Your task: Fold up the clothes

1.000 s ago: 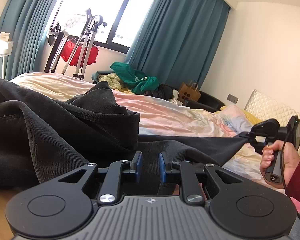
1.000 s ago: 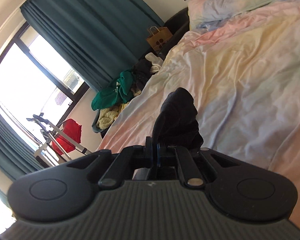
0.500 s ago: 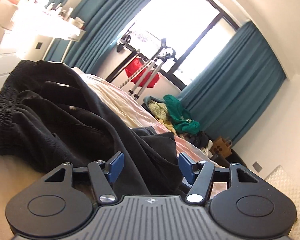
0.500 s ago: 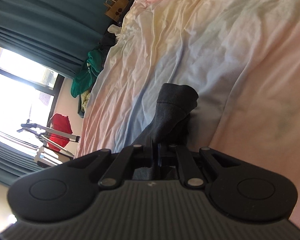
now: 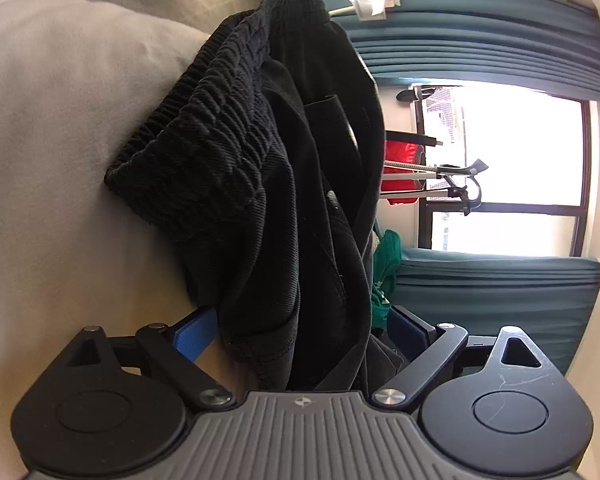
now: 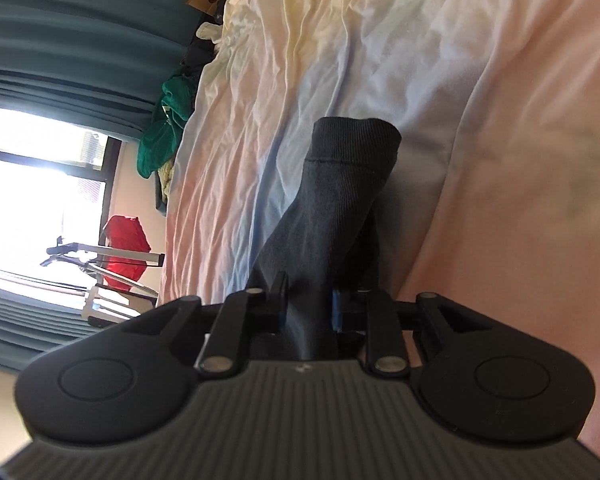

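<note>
Left gripper (image 5: 300, 330) — jaws opening, blue pads wide apart, black trousers (image 5: 284, 200) bunched between them but not pinched; looks like a release. Trousers heaped on the bed (image 5: 52, 140), elastic waistband (image 5: 204, 120) farthest from the fingers.

Right gripper (image 6: 306, 304) — jaws opening too, dark ribbed cuff (image 6: 340, 184) standing up between them, pads hardly pressing, if at all. Cuff rests on the bed's pastel sheet (image 6: 380, 60). Likely both ends are being let down onto the bed so the next fold can be set up.
</note>
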Tool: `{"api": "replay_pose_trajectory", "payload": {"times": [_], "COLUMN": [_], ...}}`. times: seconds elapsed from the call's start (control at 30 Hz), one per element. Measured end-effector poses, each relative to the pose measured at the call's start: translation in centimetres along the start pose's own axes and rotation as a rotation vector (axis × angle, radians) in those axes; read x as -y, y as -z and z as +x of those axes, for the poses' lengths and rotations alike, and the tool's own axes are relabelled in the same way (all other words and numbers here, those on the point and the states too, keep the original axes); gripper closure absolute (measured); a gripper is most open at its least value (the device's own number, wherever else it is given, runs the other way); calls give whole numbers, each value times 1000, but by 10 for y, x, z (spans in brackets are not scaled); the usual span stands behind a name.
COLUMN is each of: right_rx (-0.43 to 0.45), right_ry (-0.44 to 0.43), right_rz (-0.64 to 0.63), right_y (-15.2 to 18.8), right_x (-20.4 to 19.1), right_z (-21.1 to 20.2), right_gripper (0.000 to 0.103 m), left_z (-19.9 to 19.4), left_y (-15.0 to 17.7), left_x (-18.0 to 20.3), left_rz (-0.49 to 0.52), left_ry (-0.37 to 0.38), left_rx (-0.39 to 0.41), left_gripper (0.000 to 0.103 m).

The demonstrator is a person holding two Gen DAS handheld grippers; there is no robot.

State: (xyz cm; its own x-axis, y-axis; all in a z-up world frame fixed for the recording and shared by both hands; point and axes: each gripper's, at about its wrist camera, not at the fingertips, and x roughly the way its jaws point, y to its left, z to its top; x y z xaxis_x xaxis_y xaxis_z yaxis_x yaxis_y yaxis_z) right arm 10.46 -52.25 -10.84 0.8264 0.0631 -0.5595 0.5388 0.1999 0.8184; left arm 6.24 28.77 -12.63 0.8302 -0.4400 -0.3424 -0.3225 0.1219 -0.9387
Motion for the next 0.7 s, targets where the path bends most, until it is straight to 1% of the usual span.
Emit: {"api": "replay_pose_trajectory", "payload": {"times": [0.07, 0.1, 0.17, 0.23, 0.27, 0.3, 0.33, 0.37, 0.4, 0.43, 0.47, 0.53, 0.6, 0.7], "right_rx": [-25, -33, -33, -11, 6, 32, 59, 86, 112, 137, 163, 218, 284, 335], "right_ry": [14, 20, 25, 17, 5, 1, 3, 4, 3, 2, 0, -23, -61, -100], "right_rz": [3, 0, -2, 10, 11, -1, -20, -41, -54, -61, -69, -70, -63, -57], "right_y": [3, 4, 7, 7, 8, 7, 7, 6, 5, 4, 3, 0, -8, -24], "right_x": [0, -1, -3, -5, -6, -8, -11, -14, -16, -18, -20, -22, -22, -20], "right_z": [7, 10, 14, 16, 16, 16, 15, 15, 14, 12, 10, 3, -7, -15], "right_gripper": [59, 59, 59, 60, 66, 81, 89, 91, 95, 96, 97, 97, 97, 98], "left_z": [10, 13, 18, 24, 25, 25, 24, 23, 21, 17, 13, -2, -22, -57], "left_y": [-8, -9, -11, -13, -14, -14, -14, -14, -14, -16, -16, -14, -12, -11], "left_x": [-10, -13, -11, -5, -3, -1, 0, -1, -3, -6, -9, -5, -2, -1], "left_rz": [-32, -33, 4, 60, 83, 107, 120, 124, 122, 117, 108, 113, 111, 82], "left_ry": [-6, -4, 18, 18, 16, 13, -1, -24, -33, -31, -1, 53, 119, 241], "left_rx": [-2, 5, 15, 21, 35, 52, 62, 69, 74, 82, 96, 157, 234, 357], "left_gripper": [10, 10, 9, 8, 9, 16, 30, 41, 65, 81, 84, 91, 93, 95]}}
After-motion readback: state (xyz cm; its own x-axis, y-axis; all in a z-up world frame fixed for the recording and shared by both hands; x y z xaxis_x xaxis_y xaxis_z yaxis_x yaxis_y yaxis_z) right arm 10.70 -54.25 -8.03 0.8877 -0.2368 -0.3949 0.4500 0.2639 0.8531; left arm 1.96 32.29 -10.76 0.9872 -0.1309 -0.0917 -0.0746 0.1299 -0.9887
